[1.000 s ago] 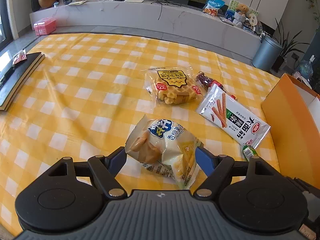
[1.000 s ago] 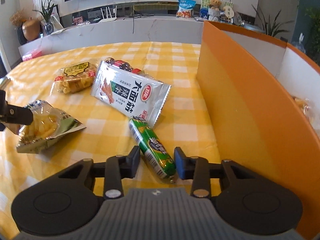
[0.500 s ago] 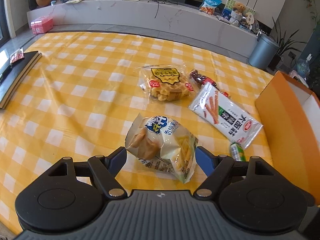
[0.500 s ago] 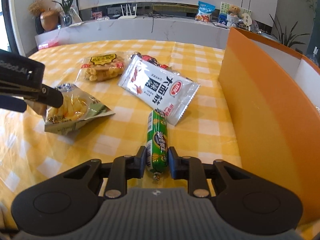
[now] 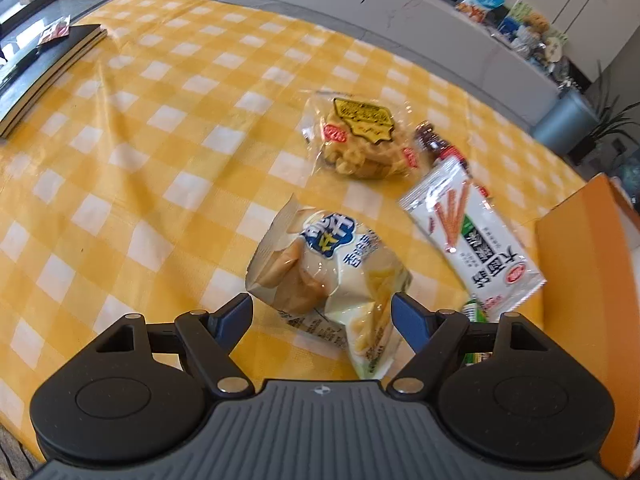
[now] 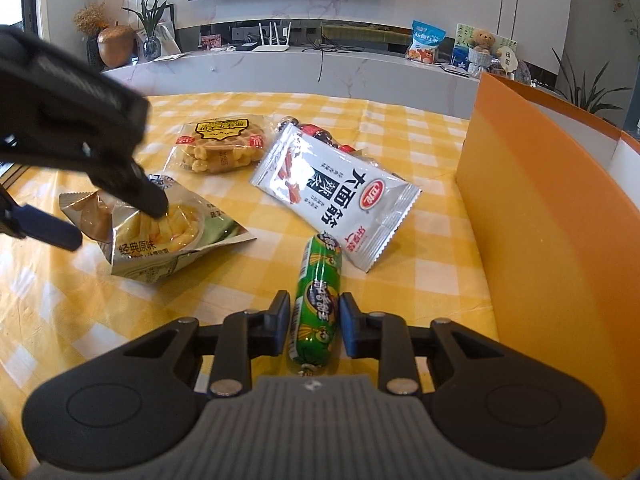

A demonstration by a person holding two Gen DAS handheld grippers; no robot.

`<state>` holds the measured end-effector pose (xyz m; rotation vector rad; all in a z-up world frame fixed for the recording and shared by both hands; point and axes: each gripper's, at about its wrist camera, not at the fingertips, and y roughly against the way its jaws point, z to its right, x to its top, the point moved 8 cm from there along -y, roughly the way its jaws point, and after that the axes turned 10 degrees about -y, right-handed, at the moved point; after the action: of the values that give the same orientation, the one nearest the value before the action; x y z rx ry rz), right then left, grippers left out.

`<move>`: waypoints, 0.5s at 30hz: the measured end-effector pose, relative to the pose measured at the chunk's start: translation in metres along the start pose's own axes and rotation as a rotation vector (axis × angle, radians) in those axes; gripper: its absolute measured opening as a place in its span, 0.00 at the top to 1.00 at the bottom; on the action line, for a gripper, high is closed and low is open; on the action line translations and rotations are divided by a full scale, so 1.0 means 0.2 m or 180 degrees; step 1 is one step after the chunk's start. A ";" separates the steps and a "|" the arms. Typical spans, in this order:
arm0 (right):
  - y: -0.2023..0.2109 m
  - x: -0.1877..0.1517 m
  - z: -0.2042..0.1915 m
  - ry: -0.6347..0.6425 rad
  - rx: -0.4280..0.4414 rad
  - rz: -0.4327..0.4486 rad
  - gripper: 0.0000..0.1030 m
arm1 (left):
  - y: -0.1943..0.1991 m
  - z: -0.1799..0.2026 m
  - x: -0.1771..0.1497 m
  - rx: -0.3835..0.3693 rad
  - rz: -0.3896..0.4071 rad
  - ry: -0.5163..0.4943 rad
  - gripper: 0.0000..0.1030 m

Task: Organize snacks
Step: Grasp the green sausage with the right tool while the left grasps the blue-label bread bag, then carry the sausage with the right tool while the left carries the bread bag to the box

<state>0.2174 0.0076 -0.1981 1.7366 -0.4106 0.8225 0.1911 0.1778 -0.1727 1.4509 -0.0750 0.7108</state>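
My left gripper [image 5: 322, 314] is shut on a pale chip bag [image 5: 332, 276] and holds it just above the yellow checked cloth; the bag also shows in the right wrist view [image 6: 160, 232] between the left fingers [image 6: 148, 196]. My right gripper [image 6: 314, 318] is shut on a green sausage stick [image 6: 316, 300], lifted slightly off the cloth. A white spicy-strip packet [image 6: 336, 196] and a clear waffle pack [image 6: 220, 148] lie behind. An orange box [image 6: 540, 232] stands at the right.
A dark red snack packet [image 5: 436, 146] lies partly under the white packet. A black book [image 5: 36, 68] lies at the table's far left. A white counter [image 6: 320, 68] with a router, plants and snack bags runs behind the table.
My left gripper has lifted the chip bag and tilted toward the box. My right gripper, closed on the sausage stick, has raised it a little and turned it straight.
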 end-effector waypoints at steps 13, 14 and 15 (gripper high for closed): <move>0.01 -0.01 -0.01 0.0019 -0.0025 0.0021 0.76 | -0.11 0.06 0.01 0.0293 0.0058 -0.0035 0.12; 0.01 -0.01 -0.01 0.0020 -0.0025 0.0022 0.76 | -0.11 0.06 0.00 0.0296 0.0088 -0.0045 0.13; 0.01 -0.01 -0.01 0.0019 -0.0027 0.0021 0.76 | -0.10 0.06 -0.01 0.0280 0.0119 -0.0060 0.17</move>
<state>0.2150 0.0080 -0.1975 1.7253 -0.4153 0.8294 0.2040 0.1672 -0.1883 1.5437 -0.0865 0.7387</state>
